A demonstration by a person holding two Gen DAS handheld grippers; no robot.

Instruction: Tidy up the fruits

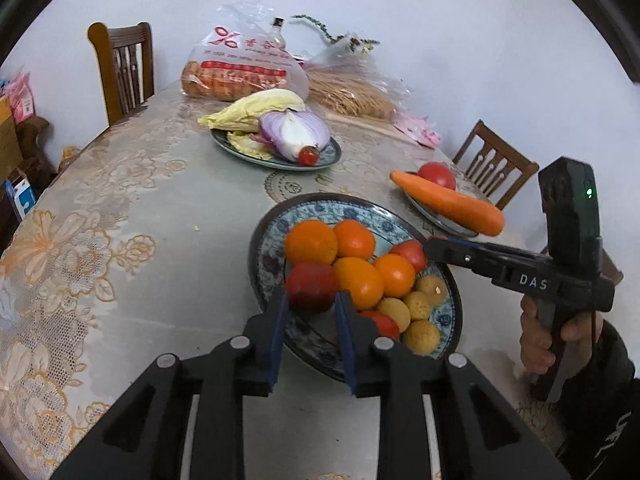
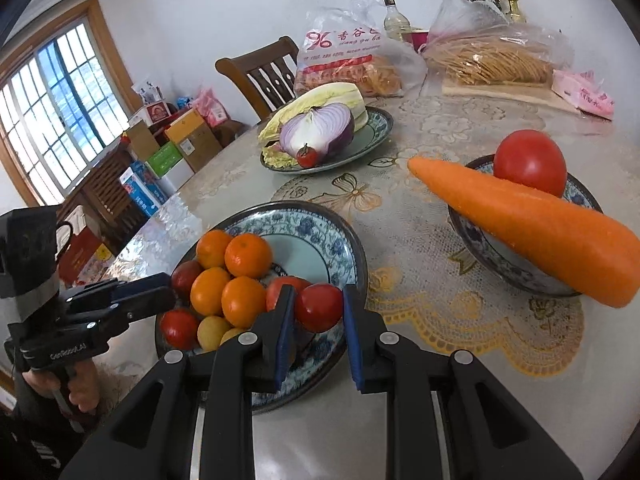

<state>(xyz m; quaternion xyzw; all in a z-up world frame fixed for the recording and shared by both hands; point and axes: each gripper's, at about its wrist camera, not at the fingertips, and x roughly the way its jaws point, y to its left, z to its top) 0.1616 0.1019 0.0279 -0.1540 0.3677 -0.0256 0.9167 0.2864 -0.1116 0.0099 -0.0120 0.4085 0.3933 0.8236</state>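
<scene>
A blue-patterned plate point(image 1: 276, 216) point(image 2: 340, 236) holds several oranges point(image 1: 311, 241) point(image 2: 248, 255), red tomatoes and small yellow fruits point(image 1: 421, 336). My left gripper point(image 1: 311, 300) is open, its blue pads on either side of a dark red fruit point(image 1: 311, 286) at the plate's near edge. My right gripper point(image 2: 318, 306) is open around a red tomato point(image 2: 319, 307) on the plate's near right side. Whether either fruit is touched by the pads I cannot tell. Each gripper shows in the other's view, the right gripper point(image 1: 434, 246) and the left gripper point(image 2: 168, 292).
A bowl point(image 2: 480, 236) at the right holds a carrot point(image 2: 532, 220) point(image 1: 448, 202) and a large tomato point(image 2: 530, 162). A far plate point(image 1: 280, 160) point(image 2: 360, 140) carries cabbage, half a red onion and a small tomato. Bagged bread, noodles and a bottle stand at the back. Wooden chairs surround the table.
</scene>
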